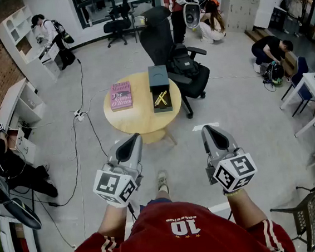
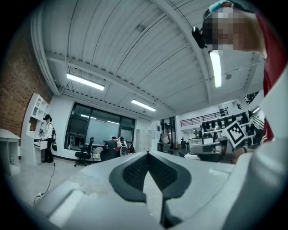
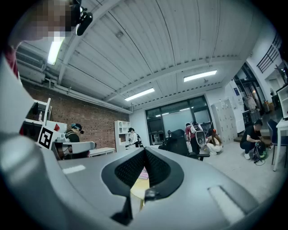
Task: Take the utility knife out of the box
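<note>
A dark box (image 1: 160, 89) stands open on the round wooden table (image 1: 140, 119), its lid tipped up at the far side. Inside it lies the yellow utility knife (image 1: 161, 99). Both grippers hang level in front of me, short of the table's near edge. My left gripper (image 1: 133, 137) is shut with nothing in it, and my right gripper (image 1: 208, 128) is likewise shut and empty. The left gripper view has its jaws (image 2: 148, 155) closed against the room behind. The right gripper view shows closed jaws (image 3: 145, 150) with a strip of the table (image 3: 137, 191) below them.
A pink book (image 1: 121, 95) lies on the table left of the box. A black office chair (image 1: 188, 72) stands behind the table. Cables (image 1: 79, 153) run over the floor at left. White shelves (image 1: 15, 107) line the left, desks (image 1: 311, 98) the right. Several people are about the room.
</note>
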